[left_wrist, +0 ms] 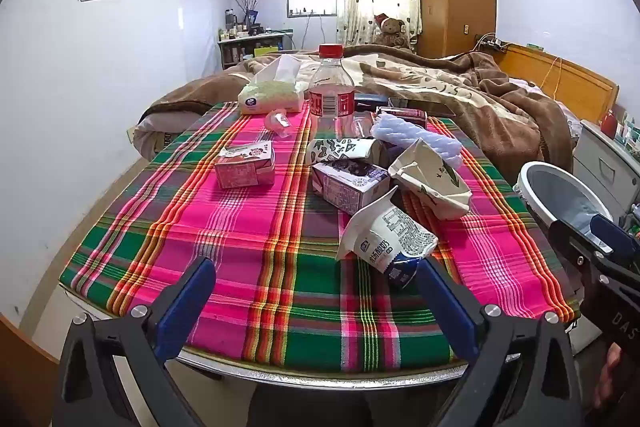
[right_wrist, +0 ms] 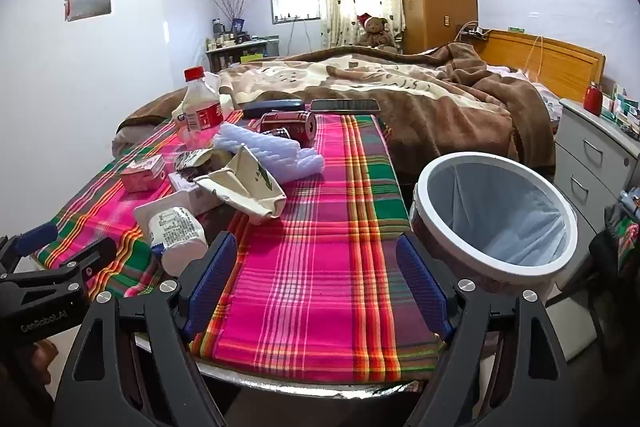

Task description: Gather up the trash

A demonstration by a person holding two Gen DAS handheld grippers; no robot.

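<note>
Trash lies on a table with a plaid cloth: a white yogurt pouch nearest, a purple carton, a pink carton, a crumpled paper bag, an empty plastic bottle with a red cap and a red can. A white bin with a grey liner stands at the table's right edge. My left gripper is open and empty over the near edge, its right finger beside the pouch. My right gripper is open and empty, left of the bin.
A tissue pack, a white foam roll, a phone and a dark case lie at the table's far end. A bed with a brown blanket lies behind. Grey drawers stand at the right.
</note>
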